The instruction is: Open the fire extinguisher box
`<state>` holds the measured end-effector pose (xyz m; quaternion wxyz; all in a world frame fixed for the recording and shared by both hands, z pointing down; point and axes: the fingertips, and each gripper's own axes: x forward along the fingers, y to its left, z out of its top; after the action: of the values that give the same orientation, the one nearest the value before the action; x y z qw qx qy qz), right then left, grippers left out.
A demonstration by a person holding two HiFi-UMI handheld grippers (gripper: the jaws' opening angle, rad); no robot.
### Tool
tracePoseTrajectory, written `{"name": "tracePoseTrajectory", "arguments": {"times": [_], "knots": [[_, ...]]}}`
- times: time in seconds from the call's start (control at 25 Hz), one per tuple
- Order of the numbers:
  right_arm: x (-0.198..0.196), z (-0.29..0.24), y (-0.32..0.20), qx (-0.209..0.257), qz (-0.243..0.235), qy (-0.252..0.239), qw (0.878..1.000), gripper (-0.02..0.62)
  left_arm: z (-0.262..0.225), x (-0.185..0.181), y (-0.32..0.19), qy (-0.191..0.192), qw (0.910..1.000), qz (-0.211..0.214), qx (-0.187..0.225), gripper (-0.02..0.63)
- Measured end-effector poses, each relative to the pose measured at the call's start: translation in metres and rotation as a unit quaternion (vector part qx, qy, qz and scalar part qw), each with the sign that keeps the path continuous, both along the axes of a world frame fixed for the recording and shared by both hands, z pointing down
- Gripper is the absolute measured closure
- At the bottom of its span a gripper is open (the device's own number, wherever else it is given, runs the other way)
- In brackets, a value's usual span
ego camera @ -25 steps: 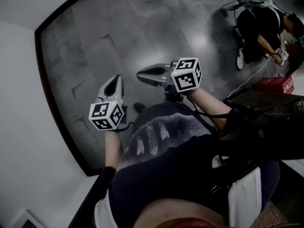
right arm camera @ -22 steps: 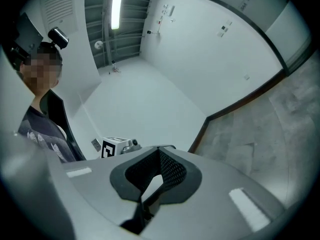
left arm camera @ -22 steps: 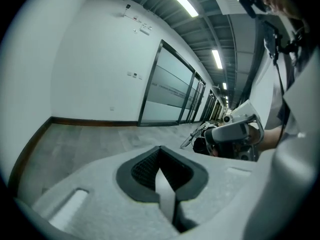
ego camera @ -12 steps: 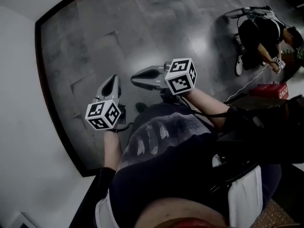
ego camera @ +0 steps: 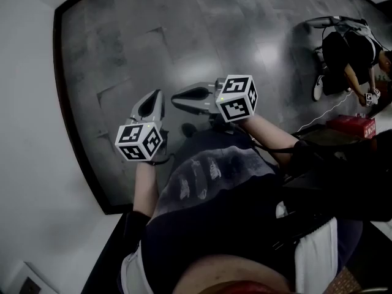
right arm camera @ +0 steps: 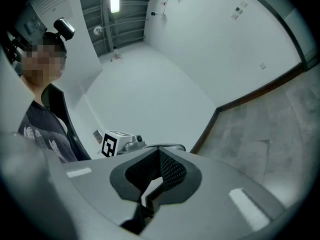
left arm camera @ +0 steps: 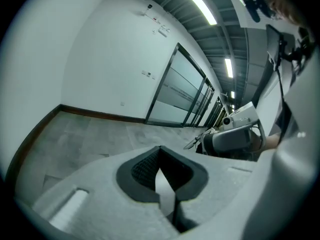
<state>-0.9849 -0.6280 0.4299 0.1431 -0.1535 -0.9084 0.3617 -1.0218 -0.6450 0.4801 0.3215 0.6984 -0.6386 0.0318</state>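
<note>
Holds the left tongs [ego camera: 157,94] and the right tongs [ego camera: 176,101] closed on nothing above the grey floor [ego camera: 214,29], well apart from the red box [ego camera: 352,126] lying at far right near a crouching person [ego camera: 343,54].

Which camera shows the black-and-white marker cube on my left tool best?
The head view: the black-and-white marker cube on the left tool sits unobstructed, with three faces showing. The right gripper view catches the cube small and partly hidden, with one marker face showing. The left gripper view does not show it.
</note>
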Motion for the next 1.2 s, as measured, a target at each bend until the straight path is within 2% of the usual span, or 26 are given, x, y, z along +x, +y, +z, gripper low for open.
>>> {"name": "tracePoseTrajectory", "arguments": {"times": [0.12, 0.32, 0.44, 0.6, 0.84, 1.0, 1.2], "knots": [[0.005, 0.008, -0.015, -0.017, 0.006, -0.001, 1.000, 0.595, 0.003, 0.004, -0.011, -0.013, 0.9997, 0.012, -0.015, 0.603], [0.018, 0.016, -0.057, -0.054, 0.007, -0.008, 0.998, 0.595, 0.001, 0.014, -0.039, -0.023, 0.9992, 0.005, -0.032, 0.603], [0.021, 0.013, -0.084, -0.059, 0.006, -0.022, 0.998, 0.595, 0.003, 0.017, -0.062, -0.033, 0.9983, 0.007, -0.048, 0.603], [0.039, 0.016, -0.121, -0.065, 0.005, -0.024, 0.998, 0.595, -0.002, 0.034, -0.099, -0.037, 0.9983, 0.014, -0.042, 0.603], [0.051, 0.018, -0.148, -0.082, -0.008, -0.023, 0.996, 0.595, -0.007, 0.035, -0.116, -0.051, 0.9974, -0.001, -0.050, 0.603], [0.041, 0.021, -0.160, -0.076, -0.018, -0.016, 0.997, 0.595, -0.003, 0.018, -0.124, -0.061, 0.9967, -0.006, -0.053, 0.603], [0.016, 0.028, -0.172, -0.064, -0.012, -0.005, 0.998, 0.595, 0.007, -0.017, -0.139, -0.053, 0.9976, 0.004, -0.044, 0.603]]}}
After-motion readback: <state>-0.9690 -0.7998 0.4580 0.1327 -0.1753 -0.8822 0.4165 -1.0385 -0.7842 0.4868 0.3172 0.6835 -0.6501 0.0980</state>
